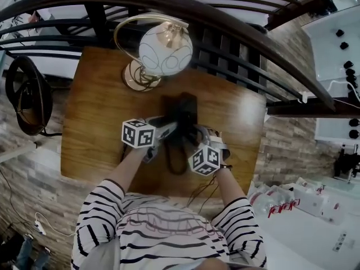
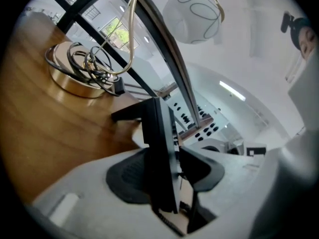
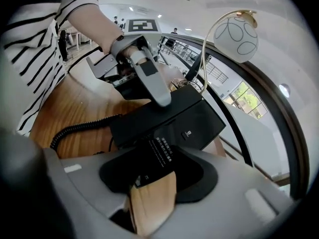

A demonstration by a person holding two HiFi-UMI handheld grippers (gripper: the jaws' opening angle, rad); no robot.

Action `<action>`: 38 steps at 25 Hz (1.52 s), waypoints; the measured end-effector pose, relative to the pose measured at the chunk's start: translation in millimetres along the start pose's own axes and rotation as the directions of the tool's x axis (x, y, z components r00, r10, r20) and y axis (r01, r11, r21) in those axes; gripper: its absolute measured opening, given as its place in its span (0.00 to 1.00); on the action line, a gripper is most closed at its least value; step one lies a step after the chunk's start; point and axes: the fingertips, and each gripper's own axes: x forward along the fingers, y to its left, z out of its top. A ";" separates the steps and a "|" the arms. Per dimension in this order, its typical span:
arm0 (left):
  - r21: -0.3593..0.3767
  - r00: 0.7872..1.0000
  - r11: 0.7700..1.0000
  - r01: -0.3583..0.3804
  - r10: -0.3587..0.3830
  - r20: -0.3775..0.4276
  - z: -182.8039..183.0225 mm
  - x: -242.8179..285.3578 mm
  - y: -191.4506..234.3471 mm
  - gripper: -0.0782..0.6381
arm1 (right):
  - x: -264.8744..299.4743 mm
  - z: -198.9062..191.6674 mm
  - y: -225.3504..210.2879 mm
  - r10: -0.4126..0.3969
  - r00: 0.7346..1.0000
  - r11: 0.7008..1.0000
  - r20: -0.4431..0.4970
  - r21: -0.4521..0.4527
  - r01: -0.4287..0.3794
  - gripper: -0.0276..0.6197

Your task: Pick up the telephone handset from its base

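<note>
A black telephone (image 1: 183, 110) sits mid-table; I cannot tell its handset from its base. Its coiled cord (image 1: 178, 161) loops toward me. My left gripper (image 1: 170, 127) reaches in from the left. In the left gripper view a thin black slab of the telephone (image 2: 159, 148) stands between the jaws of the left gripper (image 2: 167, 173), with the pads close against both faces. My right gripper (image 1: 198, 135) comes from the right; in its own view the right gripper (image 3: 154, 183) straddles a corner of the telephone (image 3: 169, 121). Black pads and black casing merge there, so contact is unclear.
A globe lamp (image 1: 164, 49) on a brass base (image 1: 138, 76) stands at the back of the wooden table (image 1: 95, 128). A dark curved railing (image 1: 225, 32) runs behind it. A black cable coil (image 1: 28, 97) hangs off the table's left side.
</note>
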 end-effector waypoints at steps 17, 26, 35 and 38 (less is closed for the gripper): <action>-0.062 1.000 0.998 -0.026 0.025 -0.002 -5.4 -3.5 -3.6 0.23 | 0.8 1.4 3.0 0.057 0.998 0.998 -0.009 0.036 -0.056 0.32; -0.012 0.999 1.000 -0.010 0.011 0.035 0.6 -5.5 -24.8 0.21 | 0.7 0.3 3.9 0.053 0.998 0.998 -0.018 0.044 -0.052 0.32; 0.033 0.997 0.999 0.028 -0.030 0.071 -1.1 -32.9 -57.4 0.21 | -9.1 -5.2 8.8 0.011 1.000 0.987 -0.015 0.159 -0.009 0.35; 0.053 0.995 0.997 0.058 -0.062 0.076 -0.9 -46.4 -75.4 0.21 | -21.3 -4.5 2.5 -0.044 0.998 0.946 0.049 0.322 0.027 0.36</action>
